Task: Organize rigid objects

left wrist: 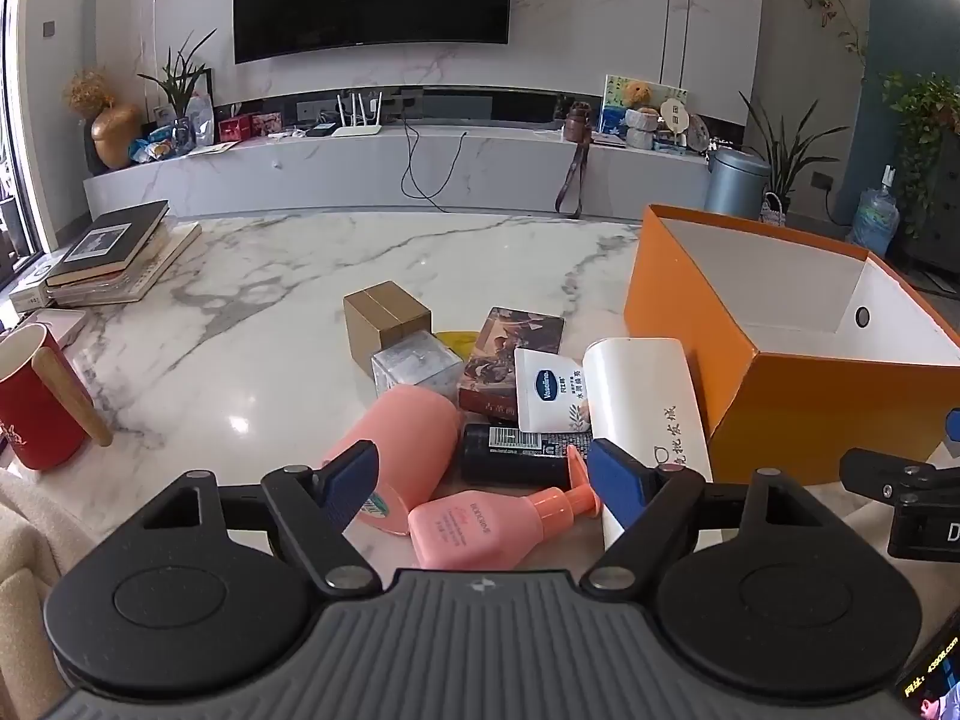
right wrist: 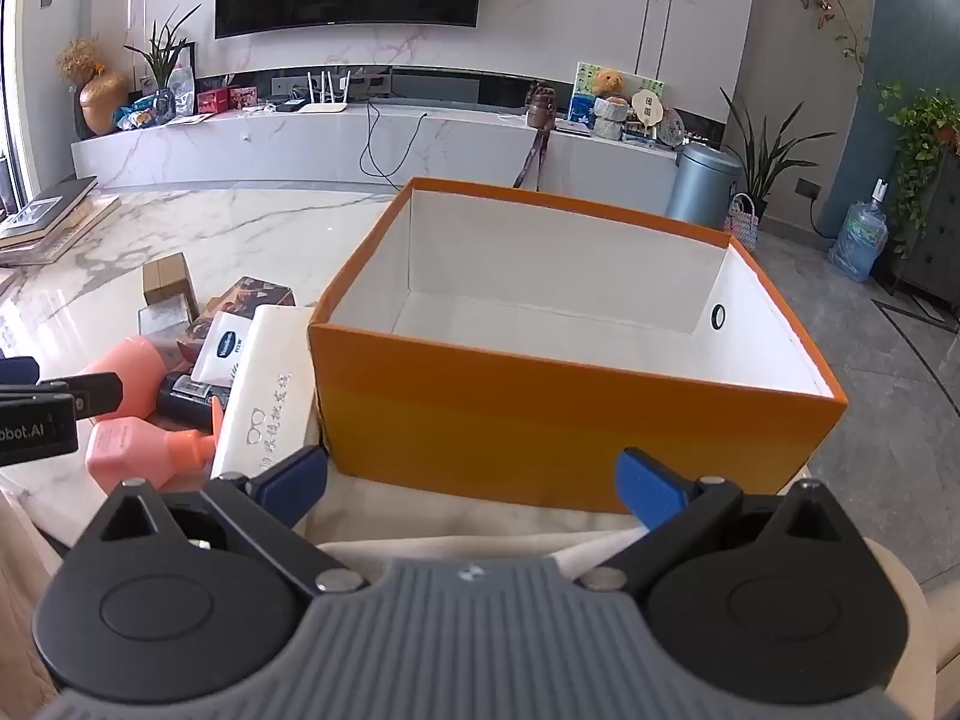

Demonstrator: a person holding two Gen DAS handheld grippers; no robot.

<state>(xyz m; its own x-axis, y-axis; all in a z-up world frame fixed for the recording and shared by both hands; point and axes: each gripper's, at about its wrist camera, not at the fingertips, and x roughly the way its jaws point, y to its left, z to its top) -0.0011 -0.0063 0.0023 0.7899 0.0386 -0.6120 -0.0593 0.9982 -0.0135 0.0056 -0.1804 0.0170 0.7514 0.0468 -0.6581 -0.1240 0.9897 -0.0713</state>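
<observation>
Rigid objects lie in a cluster on the marble tabletop (left wrist: 240, 312) just ahead of the released left gripper (left wrist: 486, 480): a pink plastic pump bottle (left wrist: 474, 531) nearest, between its fingers. Directly before the wide-spread, empty right gripper (right wrist: 474, 480) stands an orange cardboard box (right wrist: 540, 420) with a white interior.

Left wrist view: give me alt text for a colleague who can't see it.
The left hand-held gripper hovers open over a pink pump bottle in a cluster of small items on the marble table. An empty orange box stands at right.
</observation>
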